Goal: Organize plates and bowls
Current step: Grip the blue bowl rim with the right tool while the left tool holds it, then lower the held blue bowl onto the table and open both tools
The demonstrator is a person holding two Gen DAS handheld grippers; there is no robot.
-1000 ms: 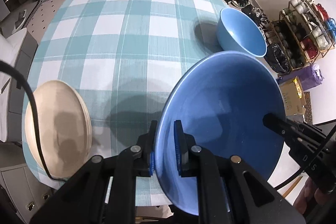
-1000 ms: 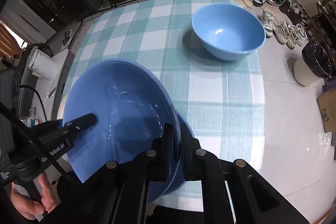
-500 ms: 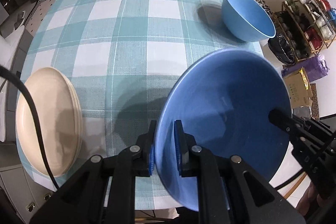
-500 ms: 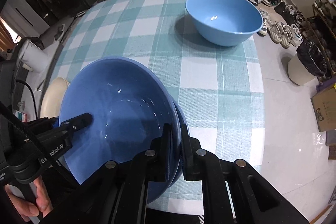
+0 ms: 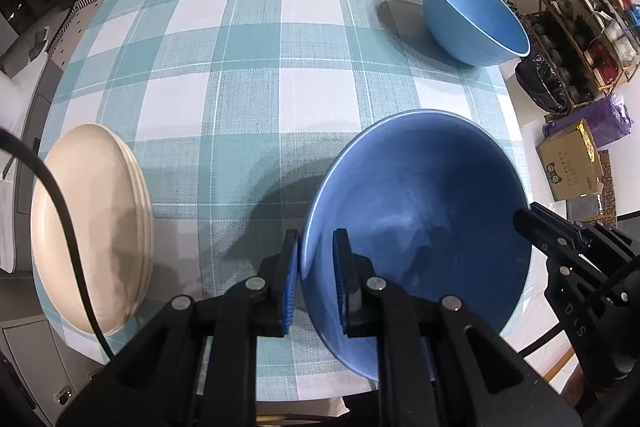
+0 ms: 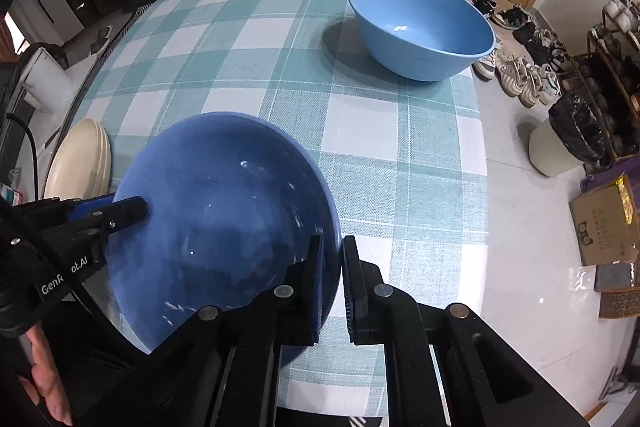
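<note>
A large dark blue bowl [image 5: 420, 219] hangs over the table's near right part, held at both sides. My left gripper [image 5: 316, 263] is shut on its left rim. My right gripper [image 6: 330, 267] is shut on its right rim, and the bowl [image 6: 224, 223] fills the lower left of the right wrist view. A lighter blue bowl [image 5: 472, 19] stands upright at the far right of the table; it also shows in the right wrist view [image 6: 424, 27]. A stack of cream plates [image 5: 92, 227] lies at the near left edge, also seen in the right wrist view [image 6: 80, 163].
The table carries a teal and white checked cloth [image 5: 248, 59]. On the floor to the right are a cardboard box [image 5: 572, 167], a black bag [image 5: 540, 83], a rack of cups [image 5: 596, 11] and shoes [image 6: 520, 79]. Drawers and suitcases stand behind the table.
Both grippers have carried the dark blue bowl forward over the table. The light blue bowl and the plates look nearer. The grips have not changed.
</note>
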